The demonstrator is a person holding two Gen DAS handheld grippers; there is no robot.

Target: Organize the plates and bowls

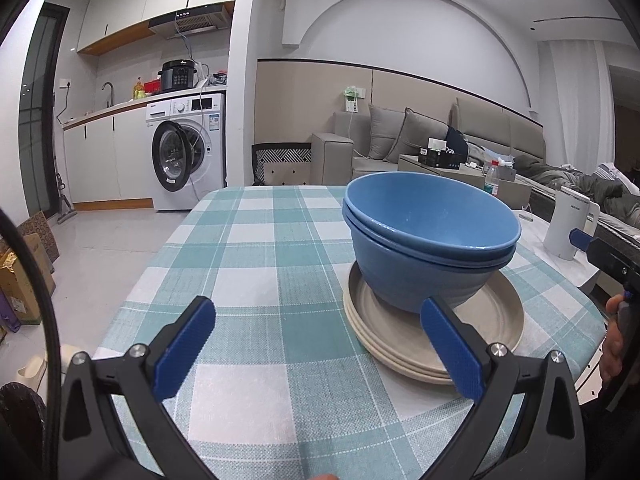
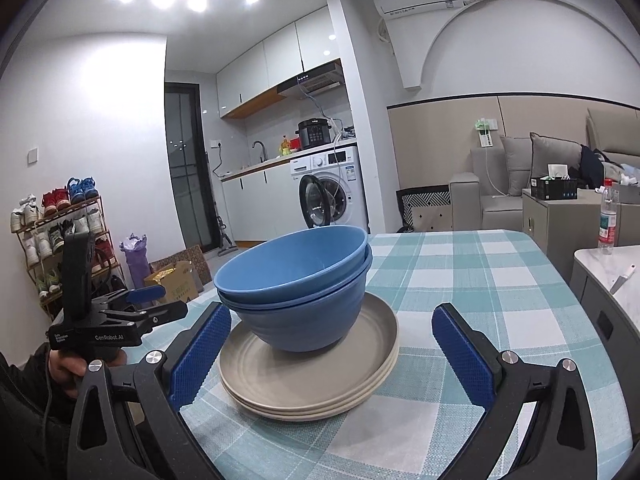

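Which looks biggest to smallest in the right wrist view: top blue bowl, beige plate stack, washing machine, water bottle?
1. beige plate stack, widest
2. top blue bowl, nearly as wide
3. washing machine
4. water bottle

This is apparent size only: the washing machine and bottle stand much farther from the camera.

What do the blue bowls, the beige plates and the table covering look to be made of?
Blue bowls: matte, faintly speckled, thin rims; probably plastic or wheat-straw composite, not glazed ceramic. Beige plates: same dull finish, moulded concentric rings; likely alike. Tablecloth: woven fabric, visible weave in the teal check.
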